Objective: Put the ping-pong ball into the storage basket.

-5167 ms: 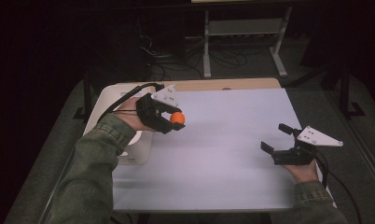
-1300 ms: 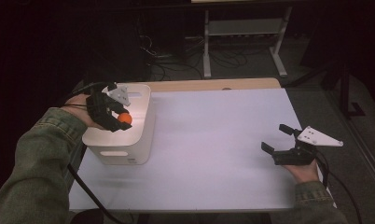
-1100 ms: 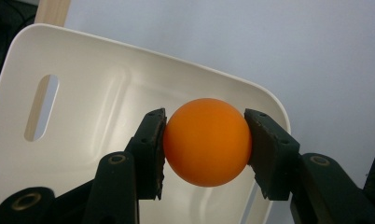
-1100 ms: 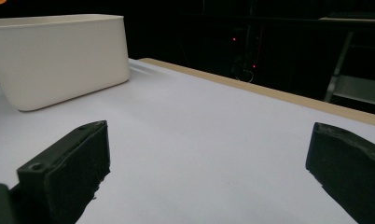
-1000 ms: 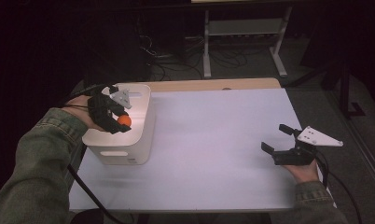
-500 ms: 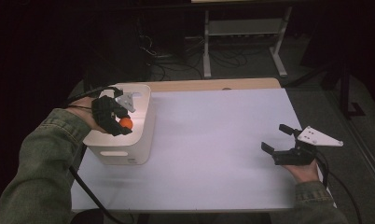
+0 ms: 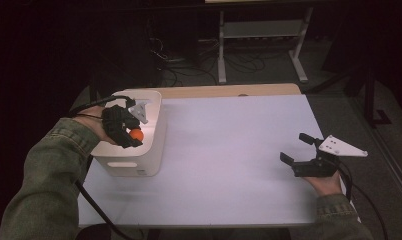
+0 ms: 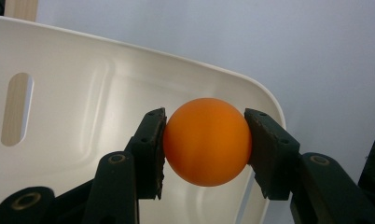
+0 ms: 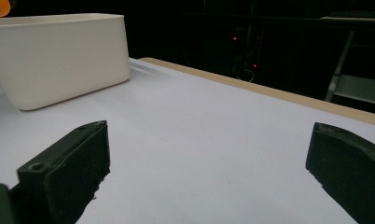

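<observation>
An orange ball (image 8: 207, 141) is pinched between the two black jaws of my left gripper (image 8: 205, 144), which is shut on it. In the high view that gripper (image 7: 134, 136) hangs over the open top of the white bin (image 7: 154, 120) at the table's left, with the ball (image 7: 136, 134) above the bin's inside. The bin's inner wall (image 8: 73, 116) with a slot handle lies right behind the ball. My right gripper (image 7: 301, 150) rests near the table's right edge, jaws wide open and nothing between them. Its own view (image 9: 209, 172) looks across bare table toward the bin (image 9: 59, 56).
The white table top (image 7: 229, 150) has a wooden strip along its far edge. Beyond the table stands a metal shelf frame (image 7: 261, 35) among cables on a dark floor. A black cable trails from the left gripper past the table's front left corner.
The left gripper with the ball has drifted slightly over the bin's opening. The right gripper has stayed where it was.
</observation>
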Tool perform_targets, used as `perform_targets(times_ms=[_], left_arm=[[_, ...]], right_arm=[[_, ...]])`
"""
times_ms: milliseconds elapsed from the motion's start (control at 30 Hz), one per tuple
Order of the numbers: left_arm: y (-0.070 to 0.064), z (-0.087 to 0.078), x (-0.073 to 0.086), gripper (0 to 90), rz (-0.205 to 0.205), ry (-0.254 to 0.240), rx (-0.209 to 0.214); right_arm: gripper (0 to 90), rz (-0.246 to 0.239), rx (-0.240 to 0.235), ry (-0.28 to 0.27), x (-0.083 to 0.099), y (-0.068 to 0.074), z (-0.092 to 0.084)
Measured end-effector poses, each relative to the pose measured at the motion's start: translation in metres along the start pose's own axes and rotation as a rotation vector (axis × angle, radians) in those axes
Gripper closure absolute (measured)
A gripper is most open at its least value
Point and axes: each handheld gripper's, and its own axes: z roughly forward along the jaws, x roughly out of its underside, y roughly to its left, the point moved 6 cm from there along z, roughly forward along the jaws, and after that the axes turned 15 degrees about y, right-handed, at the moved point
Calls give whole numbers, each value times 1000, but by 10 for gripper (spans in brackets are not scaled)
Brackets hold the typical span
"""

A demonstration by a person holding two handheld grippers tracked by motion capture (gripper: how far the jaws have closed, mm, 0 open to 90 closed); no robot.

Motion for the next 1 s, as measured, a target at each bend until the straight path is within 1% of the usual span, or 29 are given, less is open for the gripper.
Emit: perform_targets(times_ms=[367,500,767,833,1000], left_arm=[[-1,4,-2,507,-3,2,9],[-1,6,-2,507,-7,-10,16],[-4,18,-5,507,-6,-18,31],[-4,20,-4,507,-3,-15,31],[-4,25,0,507,-14,-14,35]], right_arm=[[0,0,-1,-1,0,0,0],[0,-2,-2,-1,0,0,0],[0,-1,-6,0,-1,0,2],[0,2,-6,0,-1,0,2],[0,2,-6,2,0,0,2]])
